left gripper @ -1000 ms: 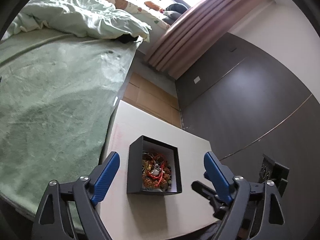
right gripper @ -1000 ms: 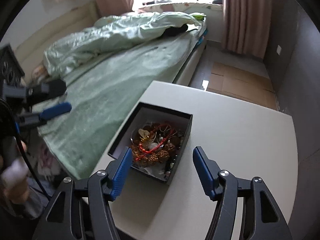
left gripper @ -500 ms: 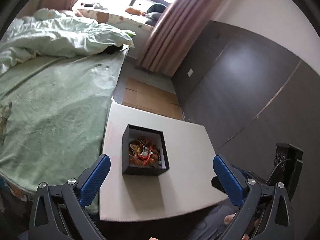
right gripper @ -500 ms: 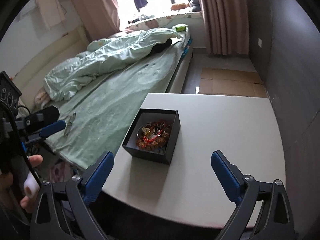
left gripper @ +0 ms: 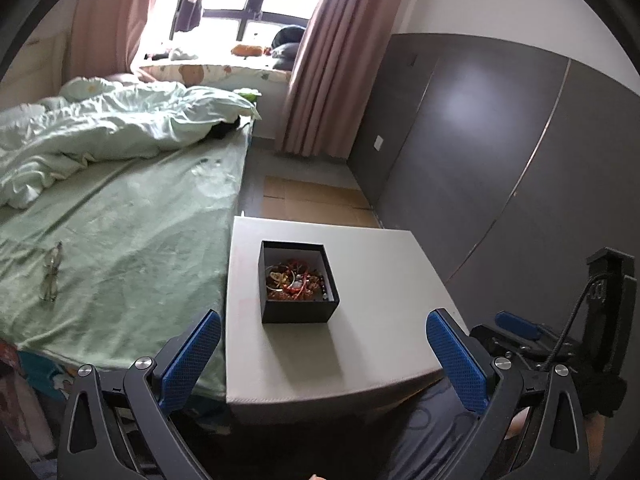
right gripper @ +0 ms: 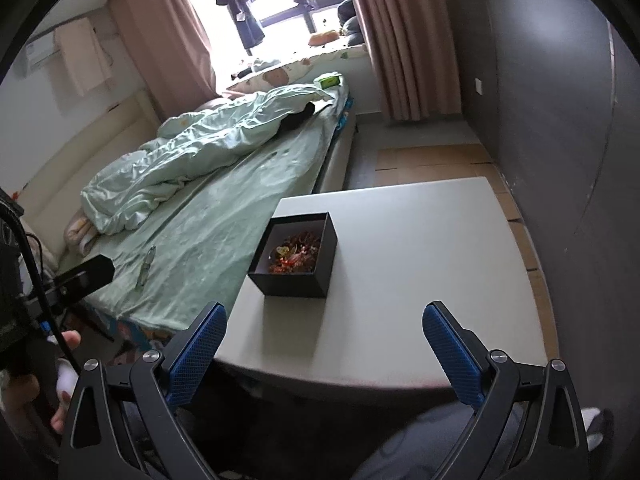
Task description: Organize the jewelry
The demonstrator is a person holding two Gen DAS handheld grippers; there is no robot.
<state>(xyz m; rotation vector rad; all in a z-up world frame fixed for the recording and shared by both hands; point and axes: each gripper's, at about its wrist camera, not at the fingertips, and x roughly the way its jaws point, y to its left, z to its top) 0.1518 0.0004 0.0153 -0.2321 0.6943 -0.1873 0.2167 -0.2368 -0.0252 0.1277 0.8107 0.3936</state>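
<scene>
1. Left wrist view: the black jewelry box [left gripper: 298, 282] sits near the left edge of the white table [left gripper: 384, 280], a tangle of beads and chains [left gripper: 296, 280] inside.
2. The left gripper [left gripper: 324, 356] and right gripper [right gripper: 322, 344] hang back off the table, jaws spread wide, empty.
3. Judgement: nothing looks sorted; approach from above, take one strand only, lift slowly to free snags.

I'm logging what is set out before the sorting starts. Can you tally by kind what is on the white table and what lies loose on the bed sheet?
Black box on the white table: 1
Heap of jewelry in the box, tangled, pieces too small to count: 1
Pair of glasses on the green bed sheet: 1
Total: 3
</scene>
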